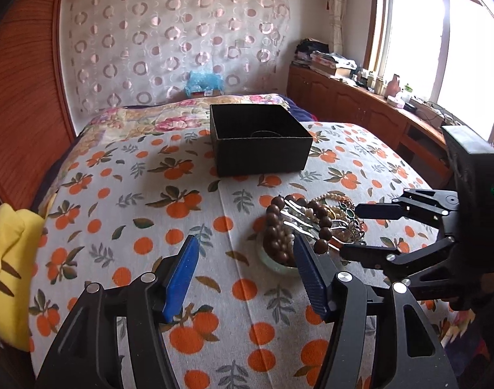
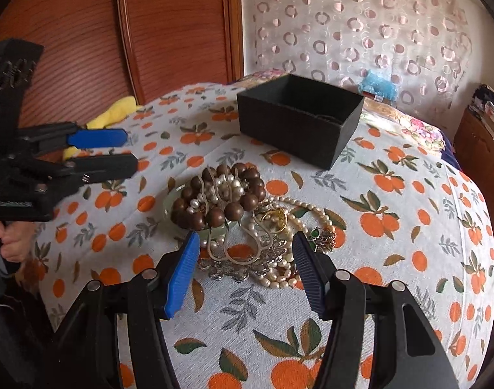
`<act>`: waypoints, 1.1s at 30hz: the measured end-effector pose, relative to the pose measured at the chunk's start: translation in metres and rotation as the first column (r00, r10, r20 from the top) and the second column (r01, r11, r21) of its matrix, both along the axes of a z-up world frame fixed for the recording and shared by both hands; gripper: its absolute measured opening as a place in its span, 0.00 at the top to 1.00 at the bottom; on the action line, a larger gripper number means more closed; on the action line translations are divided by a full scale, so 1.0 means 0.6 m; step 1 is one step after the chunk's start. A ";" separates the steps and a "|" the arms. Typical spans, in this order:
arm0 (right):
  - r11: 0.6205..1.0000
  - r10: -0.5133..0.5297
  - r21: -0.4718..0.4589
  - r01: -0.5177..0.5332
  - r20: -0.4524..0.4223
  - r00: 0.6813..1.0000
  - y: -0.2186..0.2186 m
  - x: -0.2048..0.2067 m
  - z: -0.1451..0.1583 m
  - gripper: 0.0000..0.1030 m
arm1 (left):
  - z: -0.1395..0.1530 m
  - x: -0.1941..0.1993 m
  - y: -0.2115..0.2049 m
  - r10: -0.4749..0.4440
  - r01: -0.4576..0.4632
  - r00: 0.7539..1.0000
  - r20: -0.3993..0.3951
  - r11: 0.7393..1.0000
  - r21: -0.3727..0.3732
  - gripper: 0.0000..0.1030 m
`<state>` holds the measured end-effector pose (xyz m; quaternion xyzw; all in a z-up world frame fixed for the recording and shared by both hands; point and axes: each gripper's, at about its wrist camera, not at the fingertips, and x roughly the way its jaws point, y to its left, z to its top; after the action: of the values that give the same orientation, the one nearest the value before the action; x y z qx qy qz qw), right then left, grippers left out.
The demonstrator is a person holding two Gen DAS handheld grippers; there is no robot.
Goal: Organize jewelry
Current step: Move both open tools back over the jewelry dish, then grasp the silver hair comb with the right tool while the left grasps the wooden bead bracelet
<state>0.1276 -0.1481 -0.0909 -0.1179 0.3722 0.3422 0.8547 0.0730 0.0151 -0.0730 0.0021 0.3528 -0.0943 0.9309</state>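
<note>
Jewelry pile [image 2: 243,223] on bed [image 2: 409,259], box [image 2: 299,120] behind. Left tongs [image 1: 245,278], right tongs [image 2: 245,272]: both gaping, nothing held. Risk: tangled strands, extra pcs dragged out w/ one.

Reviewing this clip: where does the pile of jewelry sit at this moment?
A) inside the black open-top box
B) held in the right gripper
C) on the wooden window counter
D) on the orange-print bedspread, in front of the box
D: the pile of jewelry, brown wooden beads, pearls and chains, lies on the orange-print bedspread, nearer the camera than the black open-top box; both grippers are open.
</note>
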 end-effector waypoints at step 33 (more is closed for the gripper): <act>0.999 -0.005 -0.037 0.006 0.020 1.000 -0.056 -0.040 0.025 0.41 | -0.021 0.002 -0.025 -0.033 0.032 0.999 -0.032 0.999 -0.004 0.44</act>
<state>0.1038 -0.1816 -0.0760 -0.1360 0.3701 0.3316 0.8571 0.0744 0.0002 -0.0855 0.0048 0.3673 -0.1100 0.9236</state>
